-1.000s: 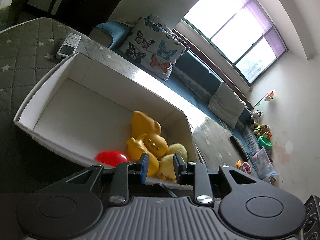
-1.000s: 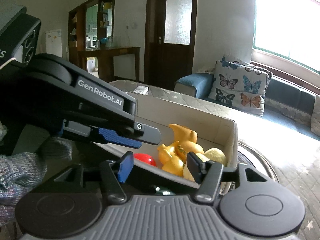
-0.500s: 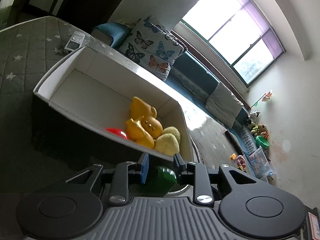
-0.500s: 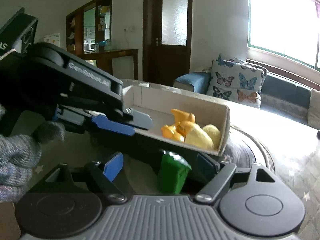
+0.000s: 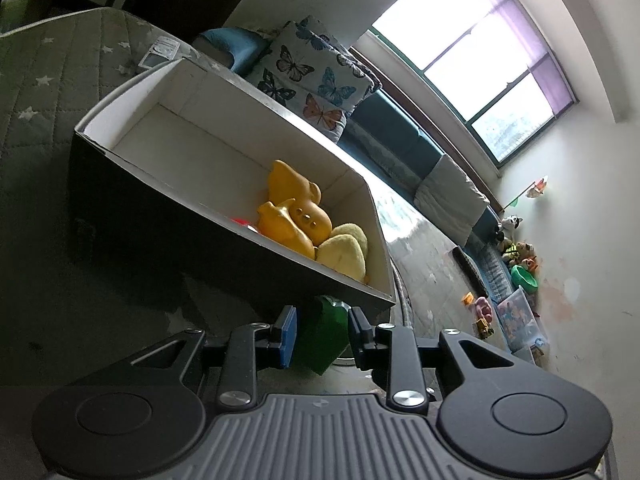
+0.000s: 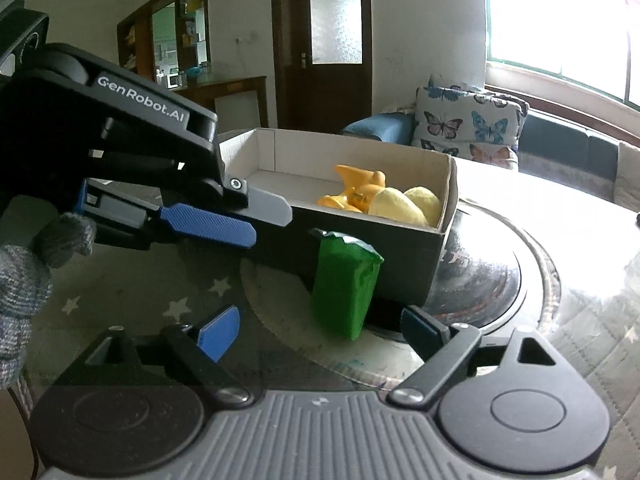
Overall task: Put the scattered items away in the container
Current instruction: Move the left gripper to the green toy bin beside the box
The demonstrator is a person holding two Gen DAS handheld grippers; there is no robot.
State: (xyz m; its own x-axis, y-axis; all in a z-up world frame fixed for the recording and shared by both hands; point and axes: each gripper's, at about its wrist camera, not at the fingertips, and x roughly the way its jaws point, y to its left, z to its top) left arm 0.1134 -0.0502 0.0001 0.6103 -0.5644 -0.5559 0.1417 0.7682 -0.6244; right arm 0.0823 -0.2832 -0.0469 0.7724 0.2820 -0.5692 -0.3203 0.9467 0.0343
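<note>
A small green bin-shaped toy [image 6: 346, 284] stands upright on the table, against the near outer wall of the cardboard box [image 6: 360, 148]. My right gripper [image 6: 322, 330] is low in front of it, jaws wide and still opening, the toy ahead of the gap and untouched. My left gripper [image 6: 240, 220] reaches in from the left, clearly apart from the toy, its jaws narrow and opening, nothing gripped. In the left wrist view the green toy [image 5: 324, 332] shows between and beyond my left gripper [image 5: 322, 334]. The box [image 5: 160, 176] holds yellow rubber toys [image 5: 296, 216], yellow plush pieces [image 5: 344, 252] and a red ball [image 5: 242, 222].
A person's grey gloved hand [image 6: 24, 272] holds the left gripper. The box rests partly on a round glass turntable [image 6: 500, 272]. A remote [image 5: 160, 50] lies on the star-patterned cover beyond the box. A butterfly cushion [image 6: 468, 120] sits on the sofa behind.
Both grippers have sunk and drawn back from above the box to its near side. The green toy has come into view. My right jaws spread much wider; the left jaws opened a little.
</note>
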